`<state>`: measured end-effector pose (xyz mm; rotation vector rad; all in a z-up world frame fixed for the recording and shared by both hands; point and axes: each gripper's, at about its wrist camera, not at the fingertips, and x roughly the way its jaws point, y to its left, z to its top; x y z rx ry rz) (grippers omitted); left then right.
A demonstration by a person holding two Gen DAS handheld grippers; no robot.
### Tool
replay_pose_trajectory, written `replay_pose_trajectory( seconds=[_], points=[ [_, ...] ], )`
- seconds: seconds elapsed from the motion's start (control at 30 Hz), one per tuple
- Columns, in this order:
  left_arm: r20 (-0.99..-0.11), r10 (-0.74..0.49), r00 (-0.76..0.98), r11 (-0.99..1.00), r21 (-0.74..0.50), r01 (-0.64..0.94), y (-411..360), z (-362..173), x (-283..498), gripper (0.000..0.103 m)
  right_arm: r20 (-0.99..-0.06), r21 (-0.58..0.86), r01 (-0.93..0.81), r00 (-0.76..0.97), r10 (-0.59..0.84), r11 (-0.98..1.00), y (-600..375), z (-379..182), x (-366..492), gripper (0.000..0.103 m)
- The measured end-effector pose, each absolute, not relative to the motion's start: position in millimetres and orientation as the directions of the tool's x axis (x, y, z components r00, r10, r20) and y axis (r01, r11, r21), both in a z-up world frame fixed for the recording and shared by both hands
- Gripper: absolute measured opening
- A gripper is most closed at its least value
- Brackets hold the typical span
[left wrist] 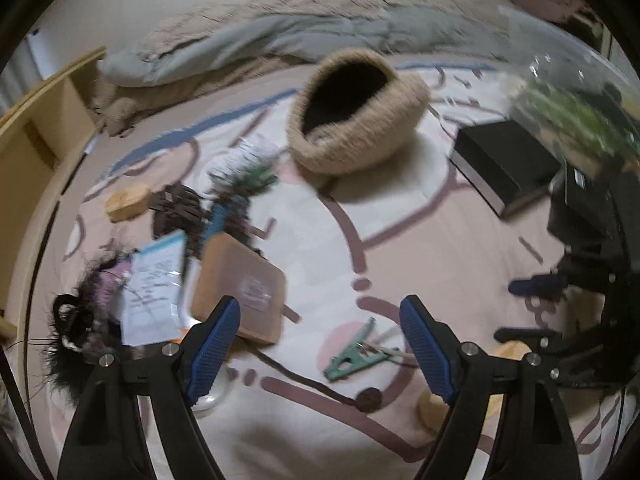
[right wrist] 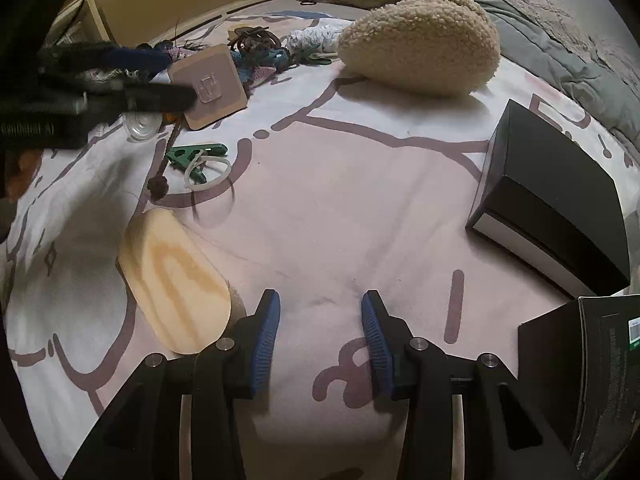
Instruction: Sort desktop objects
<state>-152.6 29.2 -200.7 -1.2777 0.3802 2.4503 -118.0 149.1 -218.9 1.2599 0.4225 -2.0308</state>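
Note:
My left gripper [left wrist: 320, 320] is open and empty above the patterned cloth, with a tan square pad [left wrist: 240, 288] just past its left finger and a green clip [left wrist: 352, 354] with a white loop between its fingers. My right gripper [right wrist: 320, 308] is open and empty over bare cloth, with a flat wooden oval [right wrist: 176, 284] to its left. The pad [right wrist: 208, 86], the clip [right wrist: 196, 156] and the left gripper [right wrist: 120, 76] show at upper left in the right wrist view. A fuzzy beige basket [left wrist: 352, 116] lies on its side further back; it also shows in the right wrist view [right wrist: 424, 44].
A pile of small items lies at left: a paper card [left wrist: 156, 276], a black furry thing [left wrist: 76, 320], dark hair clips [left wrist: 176, 204], a wooden block [left wrist: 128, 200]. A black box [left wrist: 504, 164] sits at right, also in the right wrist view [right wrist: 552, 196]. A second dark box [right wrist: 592, 368] stands at lower right. A rumpled duvet [left wrist: 304, 32] lies behind.

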Motion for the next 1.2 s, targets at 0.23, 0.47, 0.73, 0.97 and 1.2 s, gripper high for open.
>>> replay_pose_trajectory(
  seconds=[0.23,0.47,0.73,0.97,1.2],
  points=[
    [-0.854,0.173,-0.491,-0.866,0.106,-0.489,41.3,-219.8,-151.0,0.082,-0.867,0.124,0.727,-0.252,-0.429,-0.676,154.5,-217.2,-120.0,0.046],
    [-0.879,0.159,-0.450,-0.841,0.118,-0.528,46.1,-232.8,-149.5,0.082,-0.861,0.133,0.732,-0.249,-0.444,-0.668,156.3,-217.3,-119.3,0.047],
    [-0.899,0.109,-0.424,-0.801,0.173,-0.573,54.6,-247.1,-148.3,0.082,-0.863,0.143,0.756,-0.221,-0.454,-0.639,157.2,-216.5,-119.9,0.050],
    [-0.909,0.109,-0.403,-0.795,0.164,-0.585,35.9,-250.3,-145.2,0.082,-0.859,0.137,0.757,-0.231,-0.458,-0.639,158.2,-217.6,-117.6,0.050],
    [-0.929,0.111,-0.354,-0.782,0.139,-0.608,5.5,-255.9,-136.0,0.083,-0.859,0.134,0.758,-0.233,-0.457,-0.639,157.9,-217.9,-118.1,0.050]
  ],
)
